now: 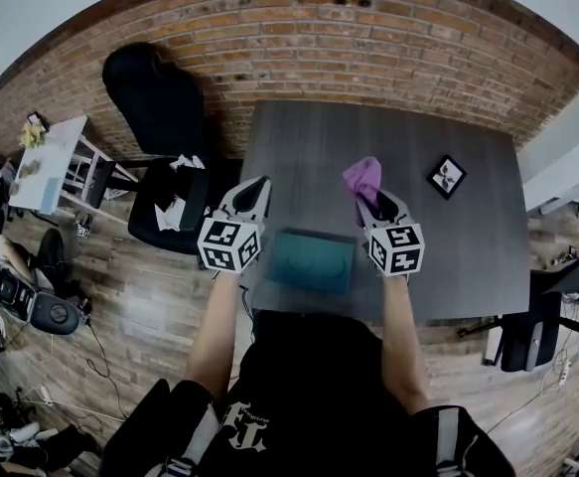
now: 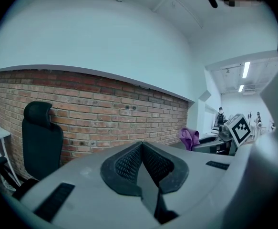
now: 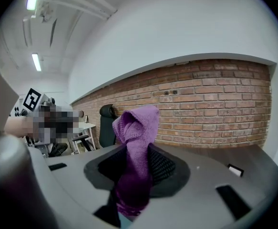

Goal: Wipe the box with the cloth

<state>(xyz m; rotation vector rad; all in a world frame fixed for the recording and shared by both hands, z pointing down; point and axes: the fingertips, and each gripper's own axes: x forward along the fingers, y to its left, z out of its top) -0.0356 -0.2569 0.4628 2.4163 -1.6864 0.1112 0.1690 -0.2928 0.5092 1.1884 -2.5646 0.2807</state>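
A teal box (image 1: 312, 260) lies on the dark table (image 1: 468, 246) near its front edge, between my two grippers. My right gripper (image 1: 368, 203) is raised to the right of the box and is shut on a purple cloth (image 1: 361, 179). In the right gripper view the purple cloth (image 3: 135, 162) stands up between the jaws of the right gripper (image 3: 136, 168). My left gripper (image 1: 252, 194) is raised to the left of the box. In the left gripper view the left gripper (image 2: 142, 163) has its pads pressed together with nothing between them, and the cloth (image 2: 189, 137) shows at the right.
A small framed picture (image 1: 447, 176) lies on the table at the right. A black office chair (image 1: 160, 117) stands left of the table, before a brick wall (image 1: 368, 38). A white side table (image 1: 46, 162) is at far left. Another black chair (image 1: 532, 331) sits at the right.
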